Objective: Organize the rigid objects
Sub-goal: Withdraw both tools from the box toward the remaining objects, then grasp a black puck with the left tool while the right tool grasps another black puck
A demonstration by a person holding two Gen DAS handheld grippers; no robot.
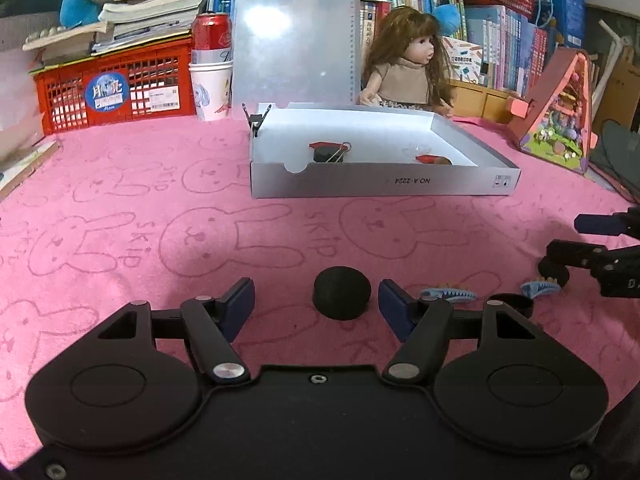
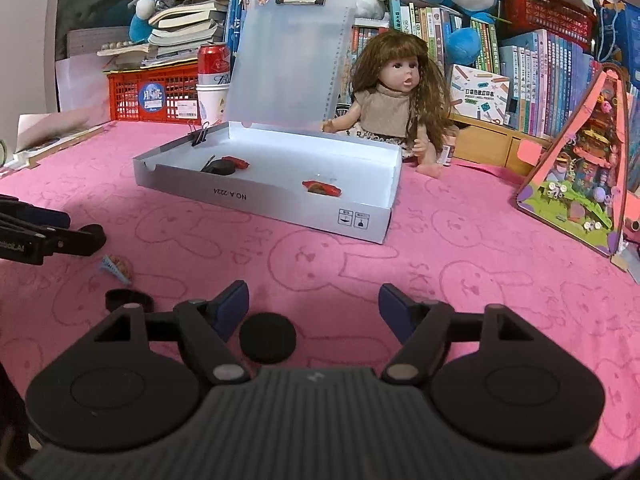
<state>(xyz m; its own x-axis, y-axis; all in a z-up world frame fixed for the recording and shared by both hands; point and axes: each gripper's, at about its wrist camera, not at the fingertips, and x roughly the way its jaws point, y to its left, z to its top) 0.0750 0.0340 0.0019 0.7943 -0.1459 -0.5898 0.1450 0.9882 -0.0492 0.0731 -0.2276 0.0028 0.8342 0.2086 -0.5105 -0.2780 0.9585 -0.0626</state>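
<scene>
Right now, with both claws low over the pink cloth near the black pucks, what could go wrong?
1. The left claw is open around a puck that sits off-centre, nearer one pad; closing may nudge it aside.
2. The right claw has its puck far back between its fingers, so it may pinch poorly.
3. The claws work close together and could collide.

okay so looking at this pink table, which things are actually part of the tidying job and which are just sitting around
Part of the job:
black puck
second black puck
black ring
blue hair clips
open white box, some items already inside

Just lying about:
doll
red crate
soda can
books
toy house
</scene>
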